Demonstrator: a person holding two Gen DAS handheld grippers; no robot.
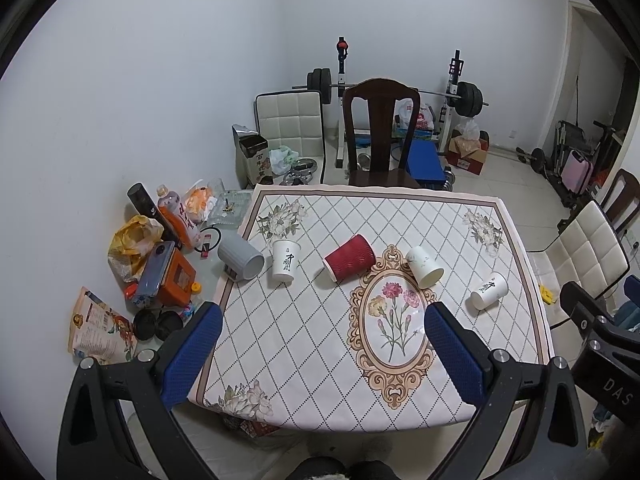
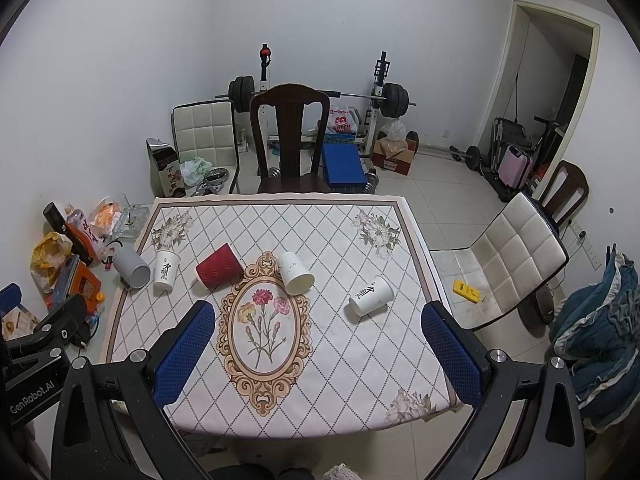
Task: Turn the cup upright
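Several cups sit on the patterned tablecloth [image 1: 320,352]. A grey cup [image 1: 241,256] lies on its side at the left edge. A white printed cup [image 1: 285,261] stands next to it. A red ribbed cup [image 1: 349,257], a white cup [image 1: 424,266] and a white printed cup [image 1: 489,290] lie on their sides. The same cups show in the right wrist view: grey [image 2: 132,269], standing white [image 2: 165,270], red [image 2: 219,271], white [image 2: 295,273], printed white [image 2: 370,295]. My left gripper [image 1: 322,320] and right gripper [image 2: 318,320] are open, empty, held above the table's near edge.
Bottles, bags and boxes [image 1: 160,248] clutter the table's left side. A dark wooden chair [image 1: 380,132] stands at the far side and a white padded chair [image 2: 512,256] at the right. A barbell rack [image 1: 400,92] stands by the back wall.
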